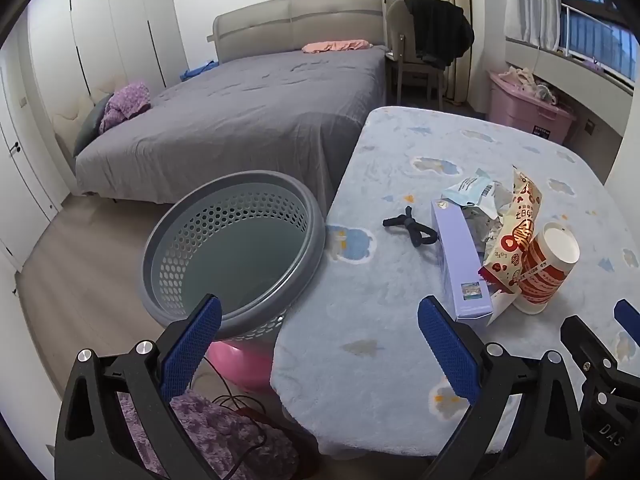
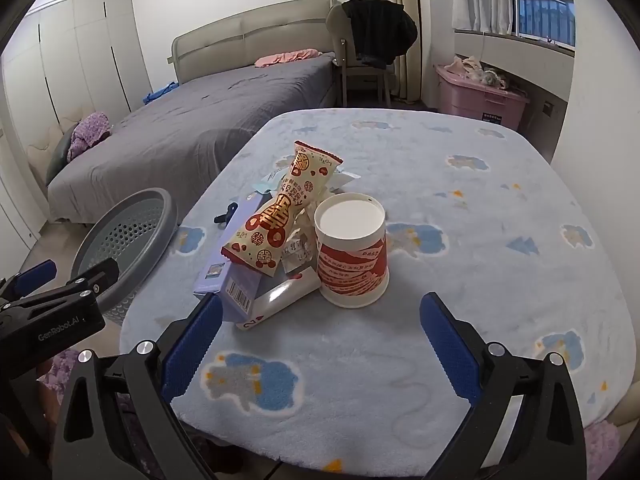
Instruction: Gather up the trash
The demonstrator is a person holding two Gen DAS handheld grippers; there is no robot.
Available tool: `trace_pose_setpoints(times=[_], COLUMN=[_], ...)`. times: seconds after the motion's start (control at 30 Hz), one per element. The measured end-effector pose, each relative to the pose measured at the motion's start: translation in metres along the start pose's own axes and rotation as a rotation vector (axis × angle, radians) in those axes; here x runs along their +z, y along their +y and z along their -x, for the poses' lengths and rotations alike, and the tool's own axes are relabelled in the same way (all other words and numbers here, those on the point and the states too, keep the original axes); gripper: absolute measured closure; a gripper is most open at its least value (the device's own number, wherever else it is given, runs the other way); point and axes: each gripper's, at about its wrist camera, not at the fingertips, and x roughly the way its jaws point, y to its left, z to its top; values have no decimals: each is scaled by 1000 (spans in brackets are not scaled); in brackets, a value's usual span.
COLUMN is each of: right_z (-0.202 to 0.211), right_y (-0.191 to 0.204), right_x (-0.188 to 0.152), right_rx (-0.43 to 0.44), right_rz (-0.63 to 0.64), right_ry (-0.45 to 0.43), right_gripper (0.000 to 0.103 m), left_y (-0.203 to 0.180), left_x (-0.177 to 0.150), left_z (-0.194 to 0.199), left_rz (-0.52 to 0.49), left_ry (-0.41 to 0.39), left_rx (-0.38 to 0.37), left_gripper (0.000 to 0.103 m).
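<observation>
Left gripper (image 1: 320, 344) jaws wide, empty, poised over surface (image 1: 380, 320) edge beside grey basket (image 1: 236, 248). Basket sits just left of surface, mouth up, likely to receive trash. Right of basket on surface: black clip (image 1: 408, 228), purple box (image 1: 460, 260), crumpled wrappers (image 1: 476, 196), snack bag (image 2: 288, 208), paper cup (image 2: 352, 256), all bunched. Right gripper (image 2: 320, 344) spread wide, empty, facing cup.

The left gripper (image 1: 320, 354) is tilted downward, its two blue fingers (image 1: 192, 344) standing wide apart with nothing between them. The right gripper (image 2: 320, 354) is tilted down the same way, its jaws also fully spread and empty. In the right wrist view, the left gripper appears at about 9 o'clock.
</observation>
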Motion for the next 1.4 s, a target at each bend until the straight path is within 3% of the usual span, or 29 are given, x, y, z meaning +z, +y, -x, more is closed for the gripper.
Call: trace_pose_setpoints(times=[1.4], right_z=[4], right_y=[3], right_x=[3], right_rx=[1], right_rz=[5], right_ry=[-2], right_gripper=[9], left_y=[-3], left_x=[3], left_z=[7], left_rz=[-12], left_ry=[0], left_rx=[1], left_gripper=[6])
